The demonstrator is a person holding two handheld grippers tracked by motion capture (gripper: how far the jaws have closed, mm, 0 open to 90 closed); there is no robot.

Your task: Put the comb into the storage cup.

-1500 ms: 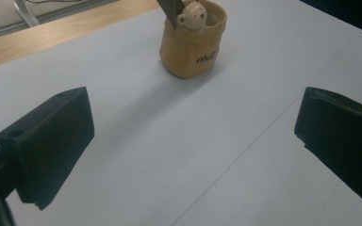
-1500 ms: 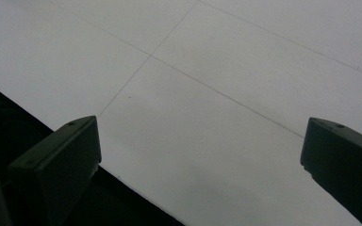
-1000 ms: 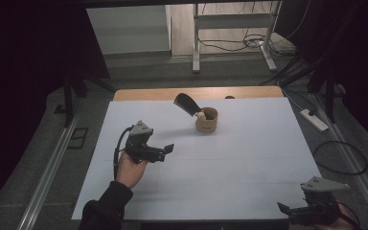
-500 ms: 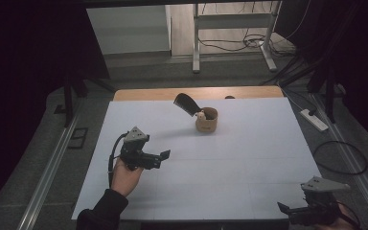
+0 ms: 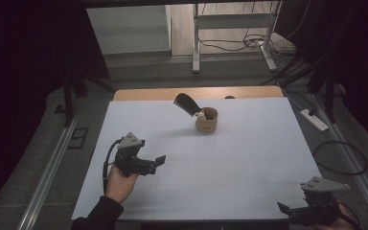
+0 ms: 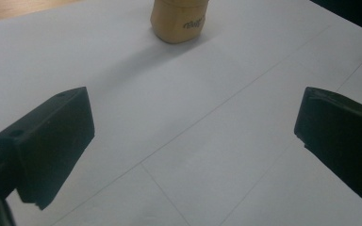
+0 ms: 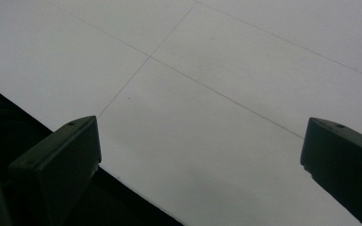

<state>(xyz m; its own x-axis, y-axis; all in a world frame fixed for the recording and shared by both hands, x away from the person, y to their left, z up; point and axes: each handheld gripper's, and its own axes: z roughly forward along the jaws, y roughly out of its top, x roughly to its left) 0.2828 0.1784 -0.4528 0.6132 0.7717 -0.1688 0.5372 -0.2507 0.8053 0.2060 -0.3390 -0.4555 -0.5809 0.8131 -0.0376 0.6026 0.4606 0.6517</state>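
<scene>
A tan cup (image 5: 206, 120) stands toward the far middle of the white table (image 5: 249, 158), with a black scoop-like thing (image 5: 185, 103) leaning out of it and something small and pale inside, nothing lying between it and the left gripper (image 5: 159, 161). That gripper sits near-left of the cup, well apart, jaws wide open and empty; the right gripper (image 5: 283, 209) is far off at the near-right edge, also wide open and empty. Compared with a second ago, the left gripper has pulled back toward the person, further from the cup; the right one and the cup are unchanged.
</scene>
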